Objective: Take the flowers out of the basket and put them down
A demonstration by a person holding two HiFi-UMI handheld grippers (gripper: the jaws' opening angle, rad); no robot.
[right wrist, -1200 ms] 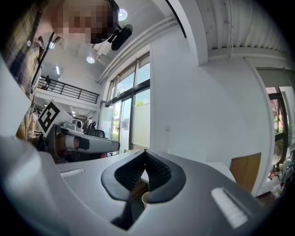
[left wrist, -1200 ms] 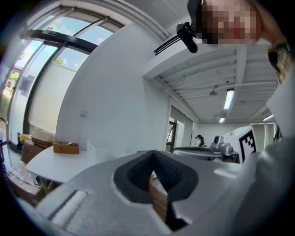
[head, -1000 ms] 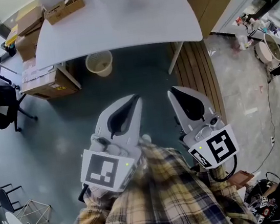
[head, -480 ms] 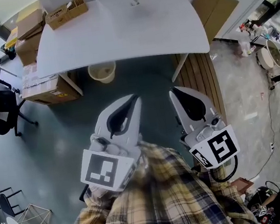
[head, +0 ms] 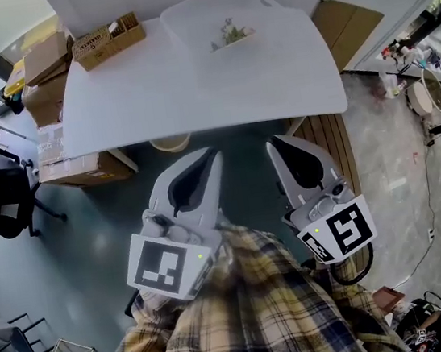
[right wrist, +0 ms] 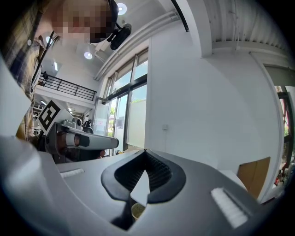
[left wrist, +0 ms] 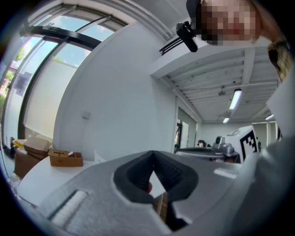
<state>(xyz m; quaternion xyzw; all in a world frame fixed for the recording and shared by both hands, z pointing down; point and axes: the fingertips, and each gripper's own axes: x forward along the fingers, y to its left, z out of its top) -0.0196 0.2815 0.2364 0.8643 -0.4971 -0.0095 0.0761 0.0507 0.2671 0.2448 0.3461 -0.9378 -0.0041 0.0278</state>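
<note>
Left gripper (head: 216, 155) and right gripper (head: 270, 143) are both clenched on nothing, held side by side near the white table (head: 153, 99) bearing the flowers (head: 229, 31).

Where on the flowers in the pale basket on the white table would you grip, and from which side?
Probably the stems, just under the green tops of the flowers, coming from above: they seem to stand upright inside the pale basket, whose wall would block a level reach. Stem detail is too small to see.
</note>
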